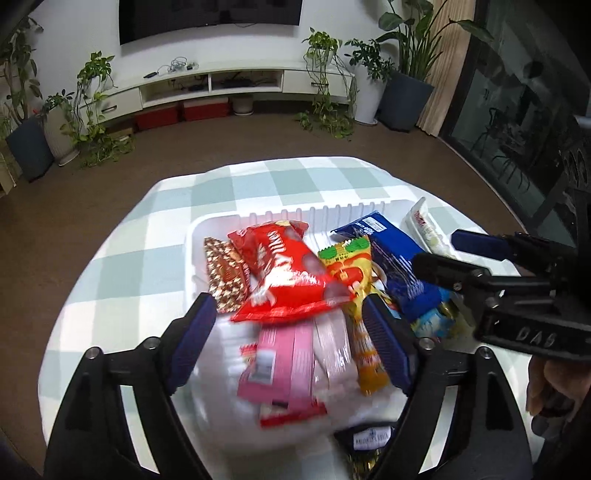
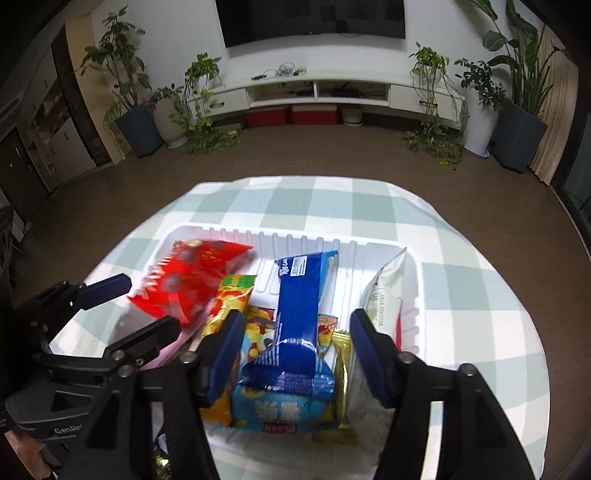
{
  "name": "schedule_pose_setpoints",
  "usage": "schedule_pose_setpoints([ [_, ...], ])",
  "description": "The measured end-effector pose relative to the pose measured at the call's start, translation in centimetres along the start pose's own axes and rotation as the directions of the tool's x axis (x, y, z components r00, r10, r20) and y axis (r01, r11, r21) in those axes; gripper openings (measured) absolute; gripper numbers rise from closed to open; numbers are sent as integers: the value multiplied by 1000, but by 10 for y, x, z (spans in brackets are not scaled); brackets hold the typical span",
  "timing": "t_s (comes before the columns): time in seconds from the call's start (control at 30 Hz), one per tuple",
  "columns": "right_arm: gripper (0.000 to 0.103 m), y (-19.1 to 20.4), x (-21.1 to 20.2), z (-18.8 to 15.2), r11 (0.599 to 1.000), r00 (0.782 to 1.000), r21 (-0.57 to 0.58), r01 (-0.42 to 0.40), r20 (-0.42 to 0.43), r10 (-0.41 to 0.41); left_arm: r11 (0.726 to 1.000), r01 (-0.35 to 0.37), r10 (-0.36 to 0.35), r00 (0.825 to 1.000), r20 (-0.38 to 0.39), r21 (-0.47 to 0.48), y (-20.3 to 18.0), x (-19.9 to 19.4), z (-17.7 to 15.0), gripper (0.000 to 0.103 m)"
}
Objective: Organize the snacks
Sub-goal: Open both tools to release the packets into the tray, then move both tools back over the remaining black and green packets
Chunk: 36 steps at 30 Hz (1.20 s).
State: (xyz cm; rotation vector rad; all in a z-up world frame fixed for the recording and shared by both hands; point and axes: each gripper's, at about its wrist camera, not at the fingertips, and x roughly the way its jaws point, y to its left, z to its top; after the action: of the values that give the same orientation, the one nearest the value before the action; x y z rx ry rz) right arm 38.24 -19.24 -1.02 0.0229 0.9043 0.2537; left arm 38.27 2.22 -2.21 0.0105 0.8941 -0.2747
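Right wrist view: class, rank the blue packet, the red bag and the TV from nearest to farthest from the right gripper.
1. Blue packet: in the white tray, its near end between the open fingers of the right gripper.
2. Red bag: farther back on the tray's left side, blurred.
3. TV: on the far wall across the room.

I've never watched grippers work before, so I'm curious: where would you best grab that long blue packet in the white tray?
I'd take the blue packet across its narrow middle, coming from above with the right gripper, already open astride it. It lies lengthwise on top of other snacks in the white tray, so its long sides look free.
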Motion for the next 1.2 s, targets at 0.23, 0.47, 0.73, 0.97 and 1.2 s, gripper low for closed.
schedule_pose_setpoints([
  [0.23,87,4,-47,-31,996,996,49,-72,49,70,999,-40,40,999,32,-12,-2,-52,-34,102],
  [0.47,88,7,-82,-107,986,990,109,-128,68,121,991,-32,34,999,20,-129,0,-106,-108,102],
  [0.73,88,19,-100,-188,980,992,150,-128,44,122,982,-40,29,998,-61,-187,-28,-133,-196,102],
  [0.97,88,23,-107,-227,978,992,167,-123,25,121,980,-123,107,988,-108,-154,-53,-127,-225,102],
  [1.2,88,27,-117,-240,981,993,158,-114,43,108,969,-185,162,976,-146,-161,-50,-117,-228,102],
])
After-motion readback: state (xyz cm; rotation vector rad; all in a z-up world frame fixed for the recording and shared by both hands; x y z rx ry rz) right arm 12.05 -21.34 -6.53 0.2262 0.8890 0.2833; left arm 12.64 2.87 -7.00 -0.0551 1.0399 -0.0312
